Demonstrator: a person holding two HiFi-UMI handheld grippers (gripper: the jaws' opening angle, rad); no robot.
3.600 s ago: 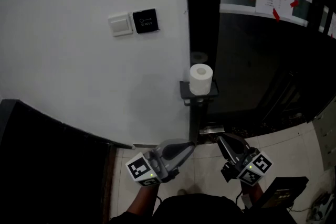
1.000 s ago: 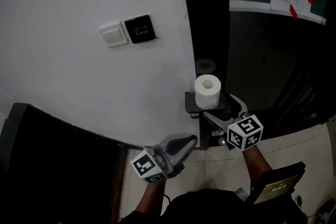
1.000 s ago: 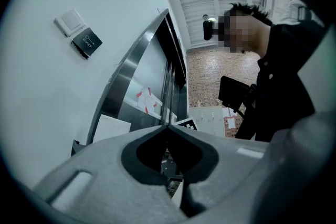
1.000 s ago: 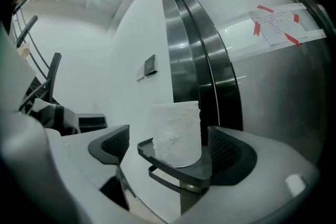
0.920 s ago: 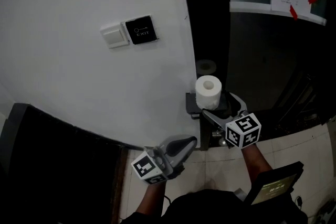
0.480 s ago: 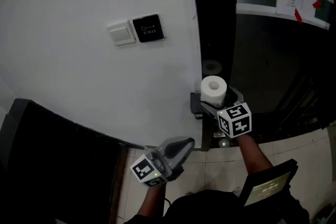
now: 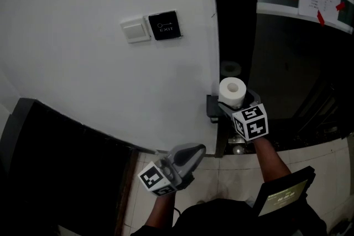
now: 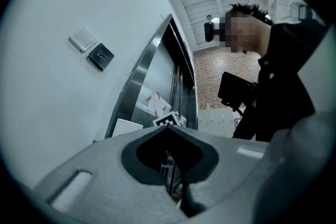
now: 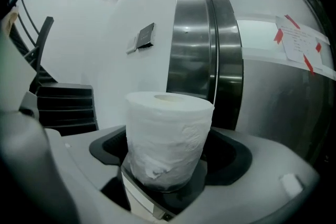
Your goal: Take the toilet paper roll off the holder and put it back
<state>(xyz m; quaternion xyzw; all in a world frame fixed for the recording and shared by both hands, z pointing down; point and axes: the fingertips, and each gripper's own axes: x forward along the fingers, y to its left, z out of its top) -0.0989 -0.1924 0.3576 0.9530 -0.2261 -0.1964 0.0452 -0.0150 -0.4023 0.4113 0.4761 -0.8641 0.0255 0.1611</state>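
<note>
Right gripper (image 7: 237, 103): raised to the toilet paper roll (image 7: 232, 91), with its marker cube (image 7: 250, 121) turned towards the head camera. The right gripper view shows the roll (image 9: 168, 136) standing upright between the two jaws. The jaws are spread, one on each side of the roll, and a narrow gap shows between each dark pad and the paper. They have just been closing in on the roll, but no pad presses on it.

Roll: white, hollow core upwards, with some crumpling in the outer wrap near its foot. It sits on the small black holder (image 7: 212, 108), which is fixed at the edge of the white wall (image 7: 83, 91) where the wall meets the steel door frame (image 9: 194, 34). The roll is not lifted.

Left gripper (image 7: 200, 147): low and well apart from the holder, over the tiled floor (image 7: 221, 179), pointing up and away from the person. In the left gripper view its jaws are pressed together at the tips (image 8: 169, 128) and nothing is between them.

Surroundings:
- A white switch (image 7: 135, 30) and a black plate marked EXIT (image 7: 164, 25) sit side by side on the wall, above and to the left of the holder.
- A paper notice (image 7: 321, 0) is fixed with red tape to the dark door beyond the frame.
- A dark flat device (image 7: 285, 196) with a lit screen hangs at the person's right side.
- The left gripper view looks back at the person in dark clothing (image 8: 283, 86).
</note>
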